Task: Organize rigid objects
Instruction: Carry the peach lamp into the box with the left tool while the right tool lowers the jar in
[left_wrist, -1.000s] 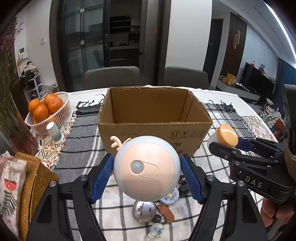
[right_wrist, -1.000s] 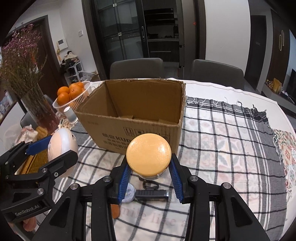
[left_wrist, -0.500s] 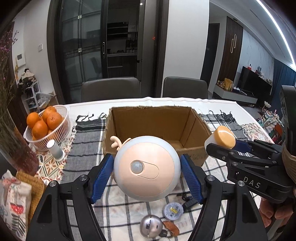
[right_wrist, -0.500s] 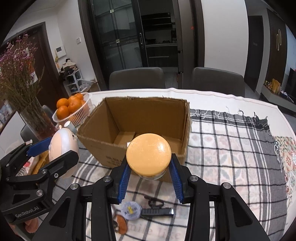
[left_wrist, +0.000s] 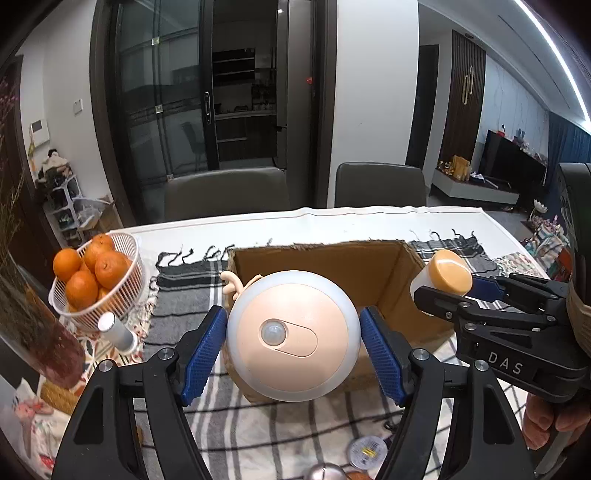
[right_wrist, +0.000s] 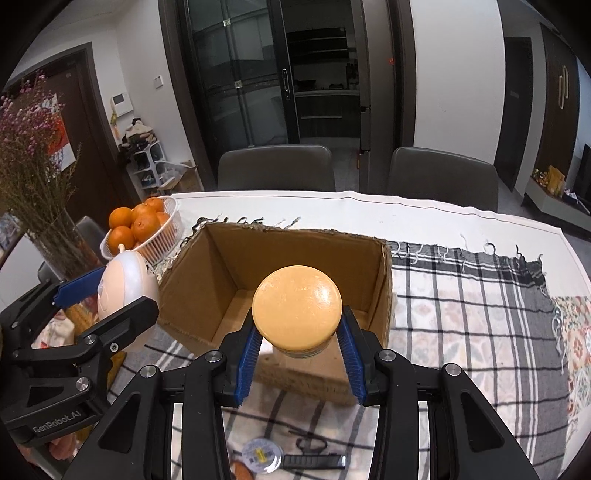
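Note:
My left gripper (left_wrist: 293, 341) is shut on a round peach-and-white night light (left_wrist: 293, 334) with a small sensor on its face, held in the air in front of the open cardboard box (left_wrist: 332, 262). My right gripper (right_wrist: 297, 338) is shut on a jar with an orange lid (right_wrist: 296, 308), held above the box's near wall (right_wrist: 306, 373). In the right wrist view the night light (right_wrist: 125, 284) and left gripper (right_wrist: 110, 295) show at the left. In the left wrist view the jar (left_wrist: 443, 275) and right gripper (left_wrist: 454, 286) show at the right.
A white basket of oranges (left_wrist: 92, 277) and a small white cylinder (left_wrist: 116, 330) stand left of the box. A vase of dried flowers (right_wrist: 40, 184) is at far left. A round tin (right_wrist: 262, 452), a dark key fob (right_wrist: 314, 461) and a silver ball (left_wrist: 325, 472) lie on the checked cloth (right_wrist: 461, 314). Two chairs (right_wrist: 277, 166) stand behind the table.
Both grippers have risen and moved toward the box with their loads; the box's inside floor now shows and the small items on the cloth have slid down the views.

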